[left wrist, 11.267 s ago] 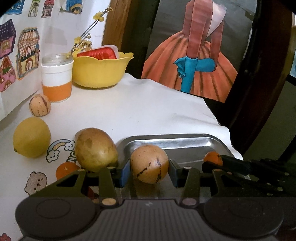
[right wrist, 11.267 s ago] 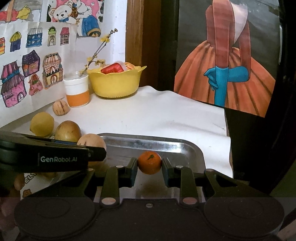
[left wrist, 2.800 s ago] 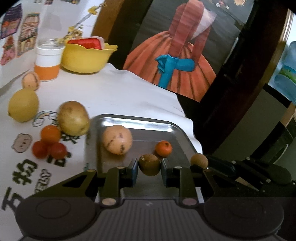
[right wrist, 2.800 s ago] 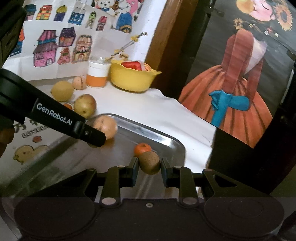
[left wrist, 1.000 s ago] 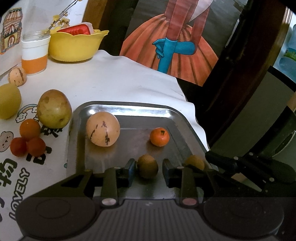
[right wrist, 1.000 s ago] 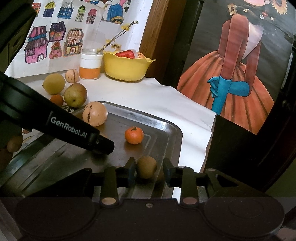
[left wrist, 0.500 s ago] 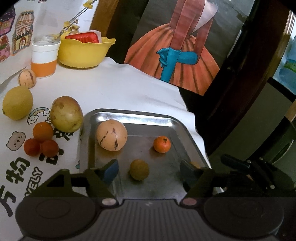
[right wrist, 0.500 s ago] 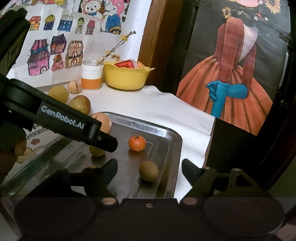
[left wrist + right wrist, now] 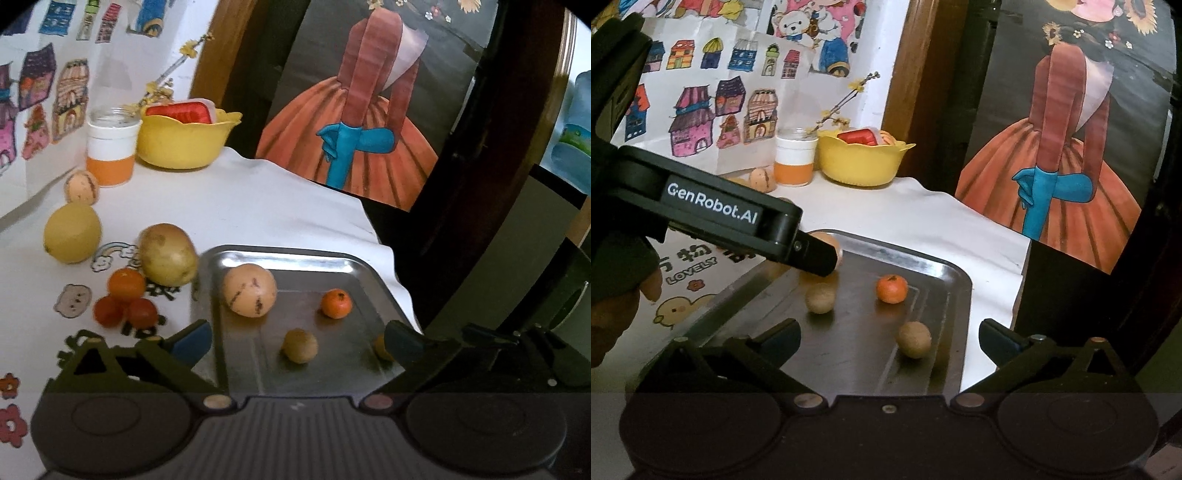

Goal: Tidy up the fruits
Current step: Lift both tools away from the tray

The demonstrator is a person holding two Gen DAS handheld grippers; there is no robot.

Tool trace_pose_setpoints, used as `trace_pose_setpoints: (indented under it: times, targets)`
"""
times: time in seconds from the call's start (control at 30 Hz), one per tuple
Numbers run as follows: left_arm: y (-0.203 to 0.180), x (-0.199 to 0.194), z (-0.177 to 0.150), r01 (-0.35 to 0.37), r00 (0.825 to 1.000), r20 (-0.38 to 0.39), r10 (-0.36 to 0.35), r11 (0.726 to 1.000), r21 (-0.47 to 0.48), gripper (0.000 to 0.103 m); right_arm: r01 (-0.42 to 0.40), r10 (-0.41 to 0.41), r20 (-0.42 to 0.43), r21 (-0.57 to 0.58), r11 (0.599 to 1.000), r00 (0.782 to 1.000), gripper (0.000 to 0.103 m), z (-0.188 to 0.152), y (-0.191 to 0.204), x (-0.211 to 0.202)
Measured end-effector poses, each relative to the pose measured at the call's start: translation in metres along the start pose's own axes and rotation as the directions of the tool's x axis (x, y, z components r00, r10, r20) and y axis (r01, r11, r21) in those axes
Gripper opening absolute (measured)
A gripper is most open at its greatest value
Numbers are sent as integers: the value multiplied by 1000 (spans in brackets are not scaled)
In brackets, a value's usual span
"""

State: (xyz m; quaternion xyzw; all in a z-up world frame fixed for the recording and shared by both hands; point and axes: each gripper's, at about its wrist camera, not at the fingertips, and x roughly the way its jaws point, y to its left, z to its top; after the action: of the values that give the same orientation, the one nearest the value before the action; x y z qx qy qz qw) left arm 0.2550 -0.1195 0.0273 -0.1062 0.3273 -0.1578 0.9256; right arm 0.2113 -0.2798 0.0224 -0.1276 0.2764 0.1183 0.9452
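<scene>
While both tools hover over the near end of the metal tray (image 9: 295, 254), the left gripper (image 9: 297, 341) and right gripper (image 9: 888, 338) stand spread wide, holding nothing. Between the left fingers a small brown fruit (image 9: 300, 346) lies on the tray floor; a second brown fruit (image 9: 913, 339) lies near the tray's right rim. Beyond them sit a small orange (image 9: 335, 303) and a striped pale fruit (image 9: 249, 295), with bare metal between all four. Left of the tray, on the white cloth, a potato-like fruit (image 9: 168, 254) touches its edge. Farther back, a lemon (image 9: 72, 233) and a yellow bowl (image 9: 186, 142).
</scene>
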Motion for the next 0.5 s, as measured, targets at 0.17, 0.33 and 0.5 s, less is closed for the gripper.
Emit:
trace_pose_setpoints:
  times: [0.17,0.33,0.5]
  targets:
    - [14,-13,-4,-31,999,10,31,1000,1,102,-12,12,-23,-14,1000,1000,102,-1,14,-4]
    - [32,-25,-7,-59,998,13,59,998,-19,102,-16,15,-35,-13,1000,999,102,-2,26,-10]
    - [49,-33,-9,-95,995,16,95,995,-40,102,-31,30,-39,-13,999,999,102,0,41,-16]
